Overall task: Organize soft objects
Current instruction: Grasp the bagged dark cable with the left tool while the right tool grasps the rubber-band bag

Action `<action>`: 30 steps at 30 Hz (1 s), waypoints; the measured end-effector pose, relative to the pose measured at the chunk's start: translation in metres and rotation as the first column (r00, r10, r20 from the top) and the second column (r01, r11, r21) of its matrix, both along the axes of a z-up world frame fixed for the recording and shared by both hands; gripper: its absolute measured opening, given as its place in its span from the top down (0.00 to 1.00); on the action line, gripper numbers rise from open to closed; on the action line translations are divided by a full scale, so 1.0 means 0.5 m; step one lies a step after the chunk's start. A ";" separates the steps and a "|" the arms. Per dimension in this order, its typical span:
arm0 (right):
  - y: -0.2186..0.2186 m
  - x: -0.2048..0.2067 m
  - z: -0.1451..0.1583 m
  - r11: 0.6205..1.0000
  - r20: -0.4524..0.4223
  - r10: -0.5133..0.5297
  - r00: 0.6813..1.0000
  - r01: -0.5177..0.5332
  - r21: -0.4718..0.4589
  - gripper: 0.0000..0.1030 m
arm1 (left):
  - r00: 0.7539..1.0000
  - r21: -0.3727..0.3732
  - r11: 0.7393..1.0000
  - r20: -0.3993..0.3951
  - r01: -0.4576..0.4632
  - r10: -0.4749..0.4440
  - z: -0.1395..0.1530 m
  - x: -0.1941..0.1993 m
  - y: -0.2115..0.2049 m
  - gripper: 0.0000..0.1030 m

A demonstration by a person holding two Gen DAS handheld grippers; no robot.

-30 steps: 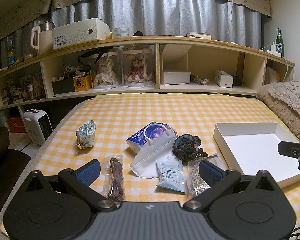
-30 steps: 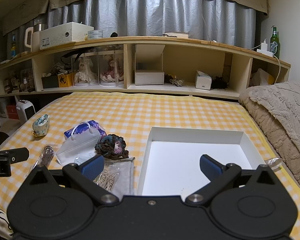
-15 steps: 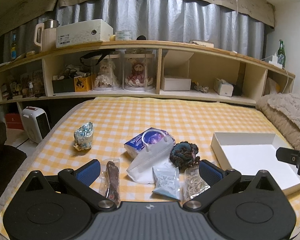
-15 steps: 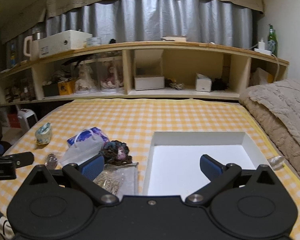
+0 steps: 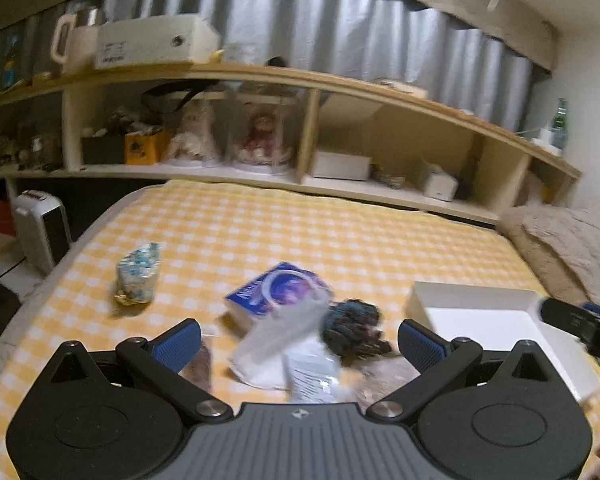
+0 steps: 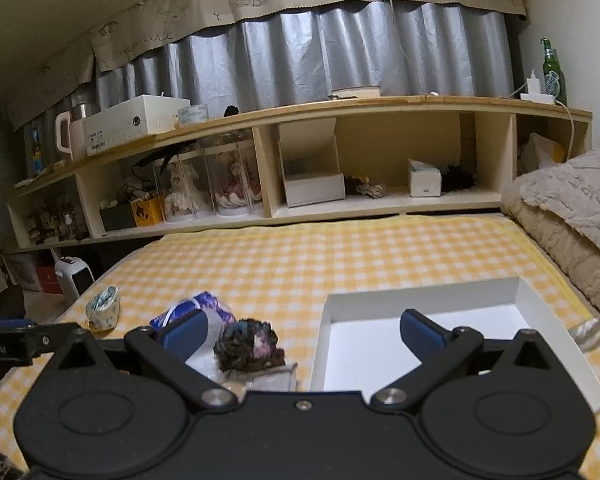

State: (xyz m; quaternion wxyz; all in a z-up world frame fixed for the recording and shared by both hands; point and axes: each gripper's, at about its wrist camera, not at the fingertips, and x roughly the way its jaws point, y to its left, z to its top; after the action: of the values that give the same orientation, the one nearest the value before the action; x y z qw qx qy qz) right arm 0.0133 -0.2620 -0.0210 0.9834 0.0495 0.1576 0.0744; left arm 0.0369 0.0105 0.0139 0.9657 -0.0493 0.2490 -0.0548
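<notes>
Several soft items lie on the yellow checked bed: a blue-white bundle (image 5: 137, 279), a purple tissue pack (image 5: 278, 292), a white face mask (image 5: 276, 342), a dark knitted scrunchie (image 5: 352, 326) and small clear packets (image 5: 314, 376). A white open box (image 5: 480, 316) sits to their right. My left gripper (image 5: 298, 342) is open and empty above the pile. My right gripper (image 6: 304, 330) is open and empty, between the scrunchie (image 6: 250, 344) and the white box (image 6: 432, 332). The bundle (image 6: 103, 307) and tissue pack (image 6: 204, 308) lie to its left.
A wooden shelf unit (image 6: 300, 168) with dolls, boxes and a kettle runs behind the bed. A beige blanket (image 6: 572, 208) is piled at the right. A small white heater (image 5: 42, 228) stands on the floor at the left.
Both grippers have risen and pulled back from the bed, so the items sit lower in both views. The left view is now tilted and blurred. Nothing was picked up.
</notes>
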 end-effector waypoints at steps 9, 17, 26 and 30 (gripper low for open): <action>0.003 0.087 -0.006 0.999 -0.052 -0.043 0.998 0.044 0.011 0.00 | 0.987 -0.010 0.998 -0.151 -0.057 0.055 -0.018 0.131 0.081 0.00; 0.041 0.132 -0.037 0.997 -0.222 0.066 0.973 -0.057 0.045 0.00 | 0.939 0.030 0.998 -0.338 -0.051 0.058 -0.093 0.240 0.130 0.11; 0.100 0.181 -0.111 0.974 -0.453 0.169 0.875 -0.079 0.212 0.16 | 0.876 0.051 0.997 -0.477 -0.060 0.077 -0.173 0.263 0.149 0.16; 0.119 0.192 -0.148 0.973 -0.525 0.160 0.836 -0.043 0.228 0.21 | 0.865 0.070 0.996 -0.495 -0.058 0.085 -0.185 0.268 0.145 0.28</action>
State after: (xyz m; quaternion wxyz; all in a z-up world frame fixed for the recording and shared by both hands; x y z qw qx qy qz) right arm 0.1093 -0.2026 -0.0951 0.8833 0.1618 0.4218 0.1257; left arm 0.1706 0.0832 -0.0786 0.8713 -0.0456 0.4886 0.0019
